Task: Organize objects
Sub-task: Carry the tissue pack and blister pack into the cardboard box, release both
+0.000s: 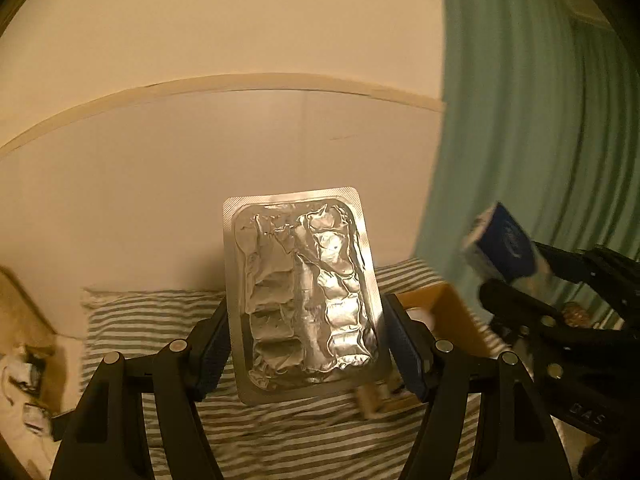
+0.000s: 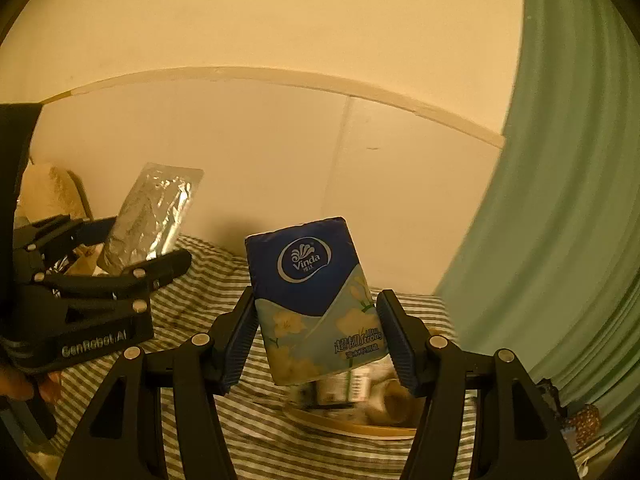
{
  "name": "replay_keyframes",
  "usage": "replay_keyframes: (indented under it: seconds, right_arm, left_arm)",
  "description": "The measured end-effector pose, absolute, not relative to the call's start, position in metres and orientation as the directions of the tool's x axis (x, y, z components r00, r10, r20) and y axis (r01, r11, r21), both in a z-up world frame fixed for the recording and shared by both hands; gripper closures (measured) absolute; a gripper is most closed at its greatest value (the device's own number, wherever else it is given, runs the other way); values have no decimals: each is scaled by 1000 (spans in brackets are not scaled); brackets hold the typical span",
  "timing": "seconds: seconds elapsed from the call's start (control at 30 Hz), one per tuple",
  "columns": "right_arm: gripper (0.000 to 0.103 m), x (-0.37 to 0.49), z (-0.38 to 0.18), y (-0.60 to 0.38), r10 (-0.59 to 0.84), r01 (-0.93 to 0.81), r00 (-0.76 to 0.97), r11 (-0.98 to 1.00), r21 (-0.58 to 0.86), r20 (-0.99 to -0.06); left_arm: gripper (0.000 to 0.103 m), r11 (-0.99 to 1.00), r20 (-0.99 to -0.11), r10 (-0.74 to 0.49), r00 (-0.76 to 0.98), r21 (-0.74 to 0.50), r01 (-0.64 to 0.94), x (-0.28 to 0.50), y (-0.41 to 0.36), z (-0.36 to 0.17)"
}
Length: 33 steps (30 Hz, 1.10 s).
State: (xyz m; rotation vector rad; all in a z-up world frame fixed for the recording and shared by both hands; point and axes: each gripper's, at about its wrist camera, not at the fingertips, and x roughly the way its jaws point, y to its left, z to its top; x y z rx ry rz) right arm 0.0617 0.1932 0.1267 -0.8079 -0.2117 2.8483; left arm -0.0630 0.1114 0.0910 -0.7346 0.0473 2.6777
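Note:
My left gripper (image 1: 306, 336) is shut on a silver foil blister pack (image 1: 302, 292) and holds it upright above the striped bed. The pack also shows in the right wrist view (image 2: 150, 216), at the left. My right gripper (image 2: 316, 334) is shut on a blue Vinda tissue pack (image 2: 316, 300), tilted, held in the air above an open cardboard box (image 2: 352, 426) with several small items inside. The tissue pack shows blurred in the left wrist view (image 1: 500, 242), to the right of the blister pack. The box shows there too (image 1: 448, 308), behind my left gripper.
The bed has a striped sheet (image 1: 280, 436) and a striped pillow (image 1: 152, 312) by the cream wall. A green curtain (image 2: 560, 220) hangs at the right. Cluttered bags and objects (image 1: 24, 368) lie at the bed's left side.

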Motion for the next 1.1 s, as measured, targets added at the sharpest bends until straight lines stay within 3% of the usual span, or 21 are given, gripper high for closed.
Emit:
replay_keyframes:
  seconds: [0.1, 0.23, 0.63, 1.1]
  right_arm:
    - [44, 61, 121, 221, 198, -153, -836, -980, -128, -513]
    - [44, 50, 97, 254, 221, -198, -801, -975, -102, -556]
    - [44, 27, 29, 322, 255, -304, -711, -952, -41, -655]
    - [44, 8, -10, 342, 175, -346, -717, -929, 127, -675]
  left_arm:
    - [31, -936, -488, 321, -811, -35, -349, -63, 142, 83]
    - [31, -928, -531, 349, -772, -83, -363, -79, 168, 54]
    - [31, -923, -640, 321, -698, -47, -382, -105, 227, -24]
    - [31, -889, -681, 337, -650, -2, -459, -124, 264, -72]
